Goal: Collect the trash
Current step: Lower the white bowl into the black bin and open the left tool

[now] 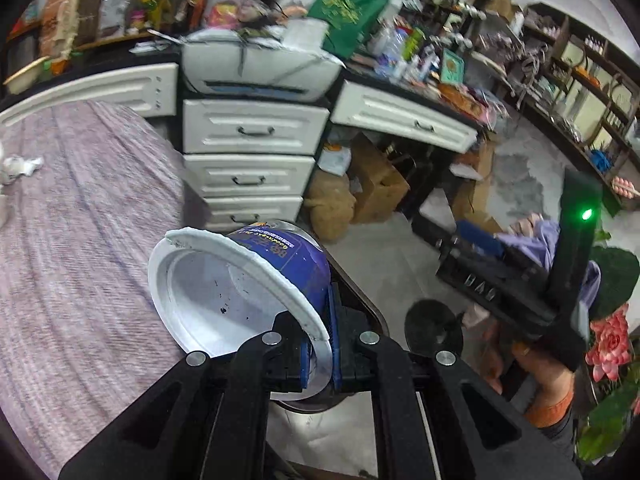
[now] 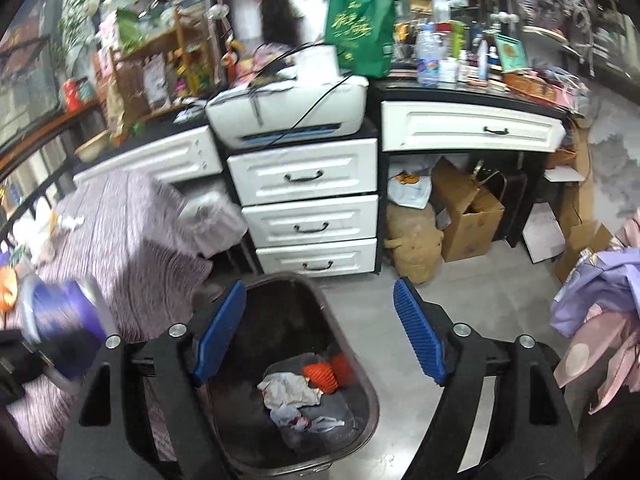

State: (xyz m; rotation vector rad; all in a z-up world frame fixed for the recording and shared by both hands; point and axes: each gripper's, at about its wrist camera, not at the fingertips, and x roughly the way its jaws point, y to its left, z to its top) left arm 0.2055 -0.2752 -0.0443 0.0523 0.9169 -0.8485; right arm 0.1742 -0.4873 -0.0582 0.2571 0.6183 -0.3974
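Note:
My left gripper is shut on the rim of an empty blue instant-noodle cup, which is white inside and tipped on its side above the bed's edge. The dark rim of a trash bin shows just behind the cup. In the right wrist view, my right gripper is open above the dark bin, with nothing between its blue pads. Crumpled white paper and an orange piece lie inside the bin. The blue cup appears blurred at the left.
A bed with a purple-grey blanket carries crumpled white tissues. White drawers with a printer on top stand behind the bin. Cardboard boxes sit under the desk and purple clothes lie at the right.

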